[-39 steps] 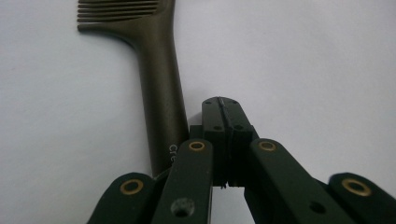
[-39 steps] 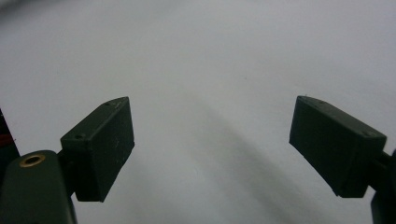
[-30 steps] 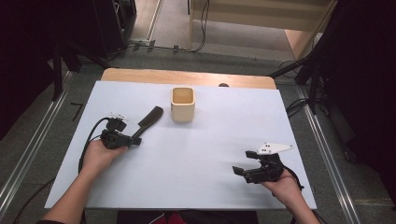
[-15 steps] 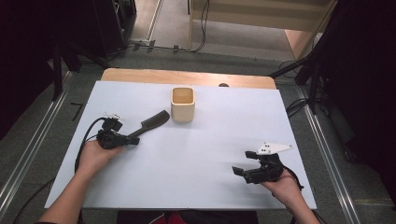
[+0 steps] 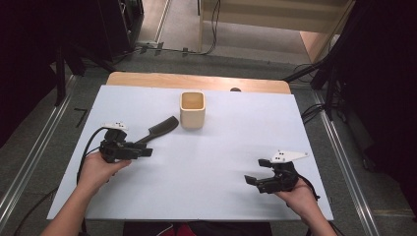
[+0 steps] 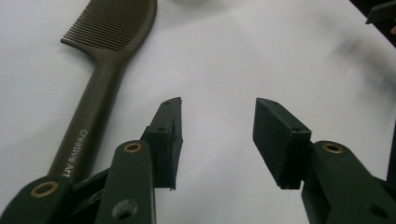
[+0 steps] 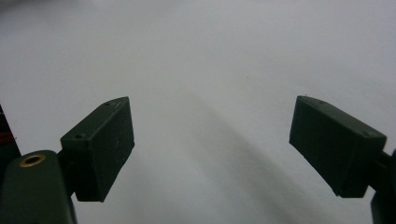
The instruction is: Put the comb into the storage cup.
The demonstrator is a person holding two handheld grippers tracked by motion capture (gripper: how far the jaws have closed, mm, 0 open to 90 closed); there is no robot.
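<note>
While the comb lies loose: a dark brown plastic comb with a long handle [image 5: 161, 130] rests flat on the white table top [image 5: 216, 162], its toothed head pointing toward the cup and its handle end toward the left gripper [image 5: 145, 153].
Left gripper: held in the person's left hand [image 5: 98, 169] at the left of the high view, low over the white surface; its jaws have just been opening and now stand apart with nothing between them.
Left gripper view: the comb [image 6: 100, 88] runs up the left side, just beside the left jaw and outside the gap; white lettering shows on the handle, and the fine teeth sit at the top of the frame.
Cup: a square cream-coloured cup with rounded corners [image 5: 192, 109] stands upright near the far middle of the table, just beside the comb's head; whether the two touch cannot be told.
Right gripper: the right gripper [image 5: 252, 180] sits in the person's right hand [image 5: 299, 195] near the front right edge, well apart from comb and cup, a grey three-cornered plate on top.
Right gripper view: the right gripper [image 7: 212, 144] shows its two black jaws spread wide over bare white table, empty.
Far edge: a strip of light wood [image 5: 196, 81] shows beyond the white sheet.
</note>
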